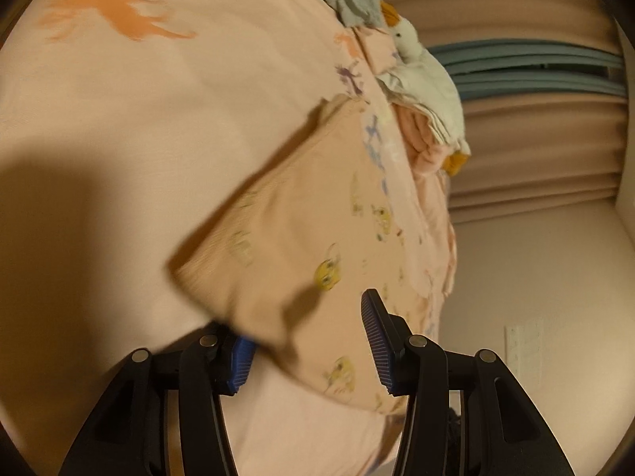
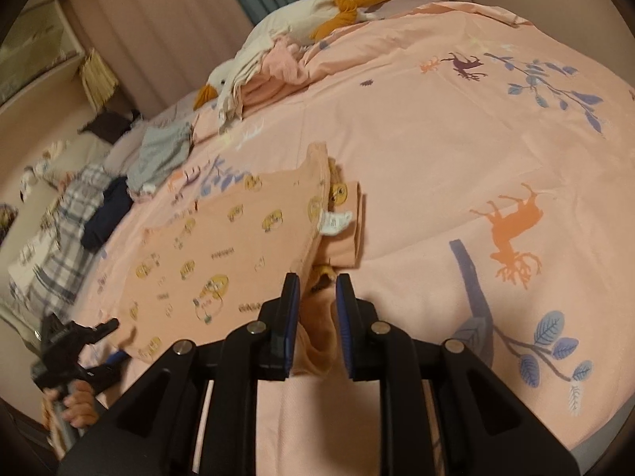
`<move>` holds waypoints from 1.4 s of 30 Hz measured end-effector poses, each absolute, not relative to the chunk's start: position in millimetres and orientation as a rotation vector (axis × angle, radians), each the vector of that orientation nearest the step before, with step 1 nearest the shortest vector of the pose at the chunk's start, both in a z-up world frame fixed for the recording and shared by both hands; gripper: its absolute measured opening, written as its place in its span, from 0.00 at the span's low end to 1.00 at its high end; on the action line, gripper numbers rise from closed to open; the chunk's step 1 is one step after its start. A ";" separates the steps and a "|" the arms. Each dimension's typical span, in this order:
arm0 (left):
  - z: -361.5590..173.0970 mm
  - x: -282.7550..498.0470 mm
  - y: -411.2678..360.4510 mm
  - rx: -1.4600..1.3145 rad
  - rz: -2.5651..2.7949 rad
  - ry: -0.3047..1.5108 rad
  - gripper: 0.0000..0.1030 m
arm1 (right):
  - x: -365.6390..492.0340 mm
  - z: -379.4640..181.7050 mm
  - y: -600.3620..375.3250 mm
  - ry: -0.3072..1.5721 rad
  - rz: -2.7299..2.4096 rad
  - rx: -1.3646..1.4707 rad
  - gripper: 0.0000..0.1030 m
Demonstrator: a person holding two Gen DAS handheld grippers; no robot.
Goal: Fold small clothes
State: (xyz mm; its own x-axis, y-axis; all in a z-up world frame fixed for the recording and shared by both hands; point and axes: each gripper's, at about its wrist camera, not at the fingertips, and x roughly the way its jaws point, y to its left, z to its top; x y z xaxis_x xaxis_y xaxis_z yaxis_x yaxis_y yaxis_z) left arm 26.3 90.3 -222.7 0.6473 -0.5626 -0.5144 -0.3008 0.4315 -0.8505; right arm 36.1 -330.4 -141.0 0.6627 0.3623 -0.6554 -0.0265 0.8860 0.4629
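Peach bird-print shirt (image 2: 222, 246) lies half-folded; left tongs (image 1: 313, 341) spread, right tongs (image 2: 315, 317) seemingly pinching it.

Nothing here can be read properly. The small peach shirt (image 2: 222, 250) on the bed has short dark rows among its yellow cartoon prints that look like words, but they are too small and blurred to make out. A white care tag (image 2: 334, 223) at its neck carries faint grey print, also illegible.
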 end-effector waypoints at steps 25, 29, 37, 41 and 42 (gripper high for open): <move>-171.6 57.1 23.8 -0.687 -0.111 0.731 0.18 | 63.9 -148.4 -301.6 0.875 0.477 0.630 0.25; -154.7 65.6 -18.0 -0.544 -0.208 0.713 0.18 | 96.4 -184.3 -280.3 1.054 0.525 0.742 0.24; -178.2 56.8 -125.7 -0.187 -0.511 0.880 0.18 | 93.5 -176.8 -345.6 0.936 0.350 0.900 0.27; -169.4 40.0 -113.0 -0.231 -0.541 0.866 0.18 | 83.5 -183.0 -373.5 0.930 0.253 0.961 0.44; -163.1 36.0 -104.2 -0.255 -0.546 0.855 0.20 | 83.5 -184.7 -375.5 0.932 0.277 0.980 0.45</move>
